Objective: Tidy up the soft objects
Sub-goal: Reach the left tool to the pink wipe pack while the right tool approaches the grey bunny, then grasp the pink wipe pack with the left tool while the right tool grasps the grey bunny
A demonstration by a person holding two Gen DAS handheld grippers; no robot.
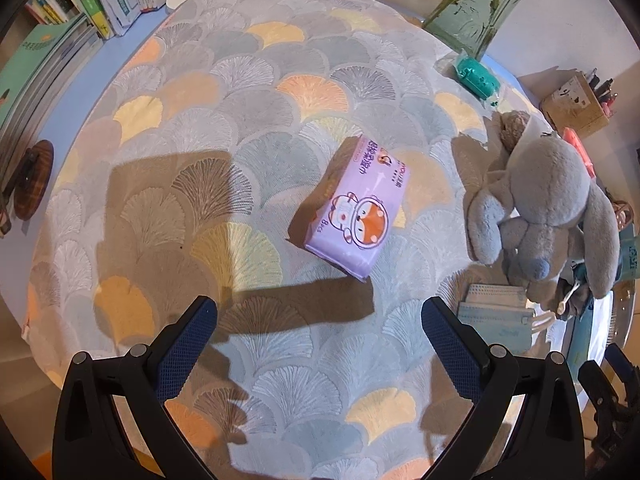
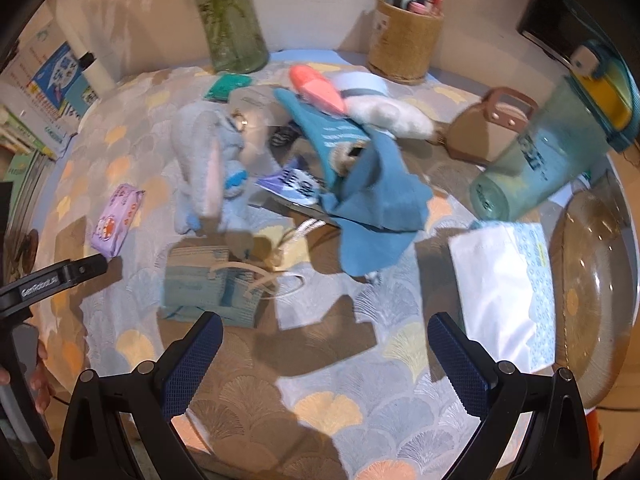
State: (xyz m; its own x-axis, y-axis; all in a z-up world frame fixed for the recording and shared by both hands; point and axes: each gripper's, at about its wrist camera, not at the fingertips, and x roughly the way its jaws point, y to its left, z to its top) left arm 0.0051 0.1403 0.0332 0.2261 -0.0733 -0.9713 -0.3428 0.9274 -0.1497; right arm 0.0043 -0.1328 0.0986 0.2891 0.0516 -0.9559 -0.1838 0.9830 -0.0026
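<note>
Squarely ahead of left gripper (image 1: 319, 322), fingers spread, empty: lilac tissue pack (image 1: 357, 207), cartoon fox printed, flat on tabletop (image 1: 240, 120); grey plush rabbit (image 1: 548, 216) nearby. Right gripper (image 2: 325, 346) likewise parted, gripping nothing.

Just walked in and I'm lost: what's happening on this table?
A person is sorting soft things with two handheld grippers, and neither holds anything yet. The left gripper is open, facing the purple tissue pack lying alone on the cloth. The right gripper is open too, above the face masks. Behind them is a pile: a grey plush, a blue cloth and more, plus a white pack at the right.
</note>
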